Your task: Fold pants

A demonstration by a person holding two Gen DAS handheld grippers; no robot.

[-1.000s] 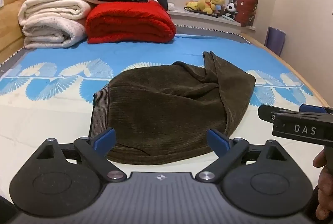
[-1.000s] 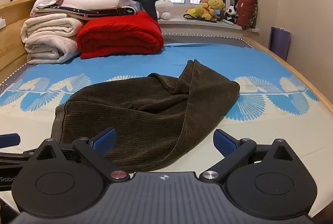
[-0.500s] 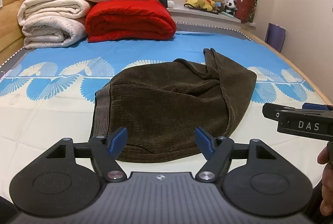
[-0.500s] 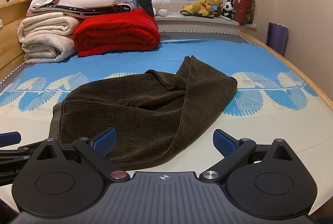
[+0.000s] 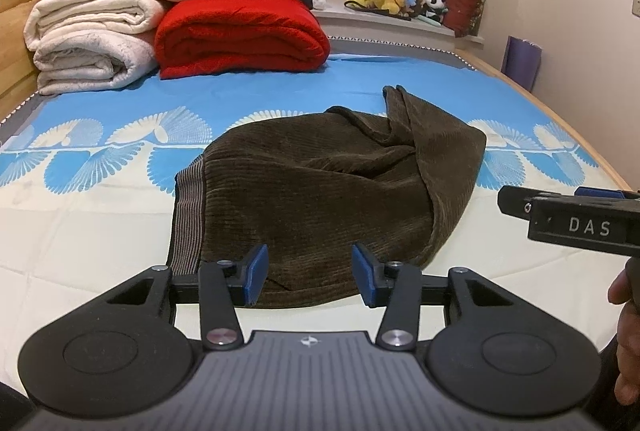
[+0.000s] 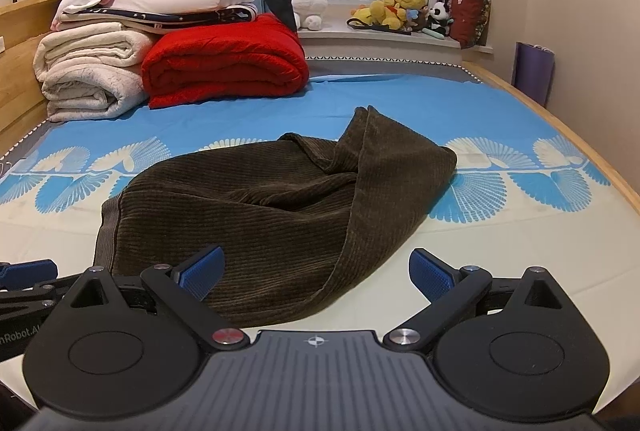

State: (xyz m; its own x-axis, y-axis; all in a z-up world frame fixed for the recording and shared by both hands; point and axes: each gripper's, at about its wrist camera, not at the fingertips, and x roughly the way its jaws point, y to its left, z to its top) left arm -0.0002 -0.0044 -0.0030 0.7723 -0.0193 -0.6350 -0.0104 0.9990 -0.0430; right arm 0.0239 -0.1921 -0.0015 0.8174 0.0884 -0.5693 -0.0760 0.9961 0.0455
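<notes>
Both grippers hover low over the near edge of the bed, empty, facing the dark brown corduroy pants (image 5: 320, 191).

The left gripper (image 5: 307, 273) has its blue pads partly drawn together with a gap between them, framing the near hem of the pants without pinching it; the right gripper (image 6: 316, 273) is spread wide, its left pad over the cloth's near edge, its right pad over bare cream sheet (image 6: 500, 231). The pants lie crumpled mid-bed, ribbed waistband (image 5: 186, 215) toward the left edge, a fold peaking at the far right. Open sheet surrounds them on all sides. Beyond, by the far left corner, sit a folded red quilt (image 6: 224, 63) and stacked white blankets (image 6: 88, 71).
</notes>
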